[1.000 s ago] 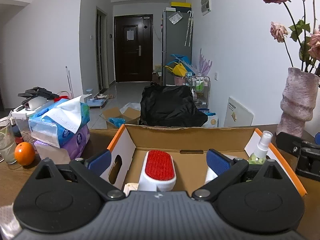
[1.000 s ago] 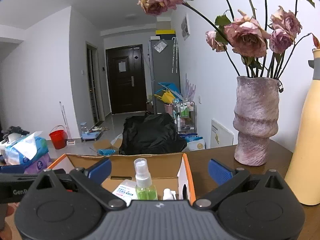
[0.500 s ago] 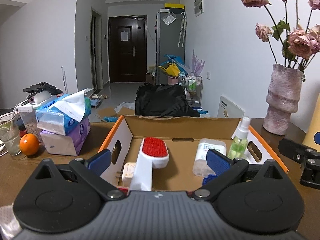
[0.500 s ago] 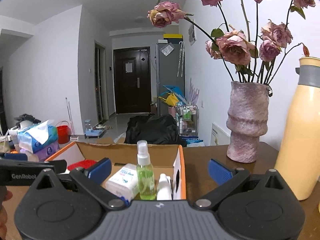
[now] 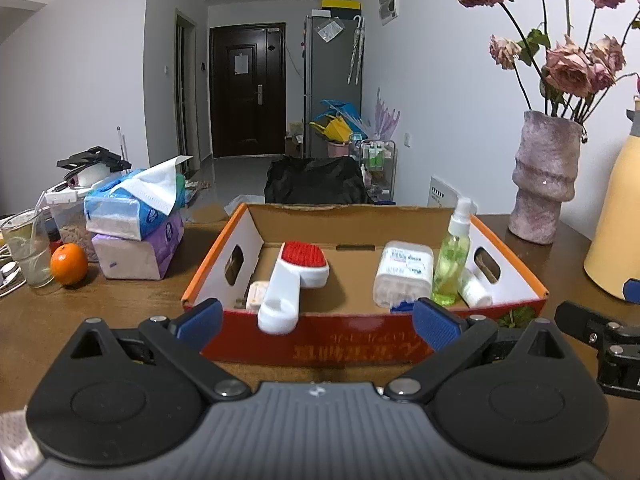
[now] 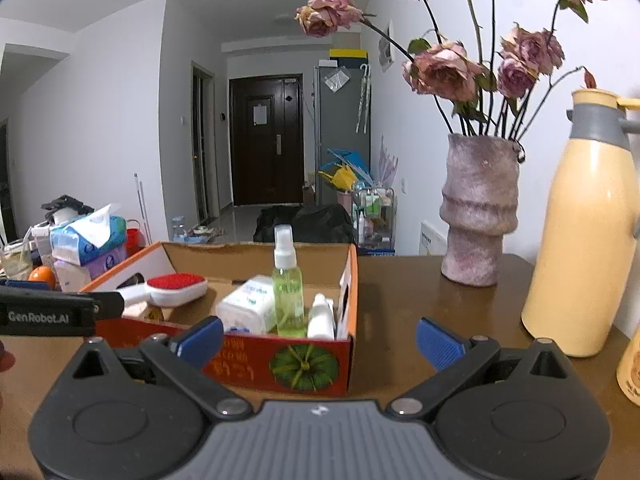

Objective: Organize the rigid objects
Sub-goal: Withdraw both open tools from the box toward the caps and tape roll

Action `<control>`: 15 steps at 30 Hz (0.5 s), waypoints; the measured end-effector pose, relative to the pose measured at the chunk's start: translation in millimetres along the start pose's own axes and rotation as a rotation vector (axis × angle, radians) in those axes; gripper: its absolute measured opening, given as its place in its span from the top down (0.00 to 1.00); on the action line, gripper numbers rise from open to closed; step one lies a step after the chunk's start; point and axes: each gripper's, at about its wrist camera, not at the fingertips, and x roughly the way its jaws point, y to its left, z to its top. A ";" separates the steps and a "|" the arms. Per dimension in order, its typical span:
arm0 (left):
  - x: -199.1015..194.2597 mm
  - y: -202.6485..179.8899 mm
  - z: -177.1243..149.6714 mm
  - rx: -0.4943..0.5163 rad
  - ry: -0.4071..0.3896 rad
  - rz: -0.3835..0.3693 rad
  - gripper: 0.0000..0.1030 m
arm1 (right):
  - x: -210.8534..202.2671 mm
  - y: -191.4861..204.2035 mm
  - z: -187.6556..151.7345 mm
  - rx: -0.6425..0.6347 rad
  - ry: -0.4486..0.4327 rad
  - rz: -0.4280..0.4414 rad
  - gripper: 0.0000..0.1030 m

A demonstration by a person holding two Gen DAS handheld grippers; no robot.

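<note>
An open cardboard box (image 5: 360, 344) with a red front and orange rim stands on the brown table. Inside lie a white brush with a red pad (image 5: 298, 278), a white charger (image 5: 256, 298), a white wipes tub (image 5: 404, 278), a green spray bottle (image 5: 450, 256) and a small white bottle (image 5: 474, 290). My left gripper (image 5: 318, 322) is open and empty, just before the box's front wall. My right gripper (image 6: 320, 338) is open and empty, before the box's right front corner (image 6: 312, 364). The spray bottle (image 6: 287, 284) and the brush (image 6: 172, 284) show there too.
A pink vase of dried roses (image 6: 478, 208) and a yellow thermos jug (image 6: 580, 224) stand right of the box. Tissue packs (image 5: 134, 220), an orange (image 5: 69, 263) and a glass (image 5: 26, 248) stand to the left.
Both grippers have pulled back and up from the box, so its red front wall now shows. The brush stays inside, its handle over the front edge. Both grippers remain open.
</note>
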 end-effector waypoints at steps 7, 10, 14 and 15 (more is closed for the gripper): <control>-13.9 -0.7 -15.5 0.003 0.026 -0.007 0.00 | -15.8 -5.4 -17.1 0.004 0.035 -0.013 0.01; -19.2 -1.9 -22.7 0.009 0.039 -0.005 0.00 | -22.8 -6.4 -24.3 -0.003 0.050 -0.024 0.01; -24.9 -2.5 -31.5 0.012 0.058 -0.004 0.00 | -30.1 -9.3 -35.5 -0.002 0.076 -0.031 0.01; -26.0 -2.7 -33.8 0.012 0.064 -0.005 0.00 | -31.3 -9.8 -38.7 -0.004 0.087 -0.032 0.01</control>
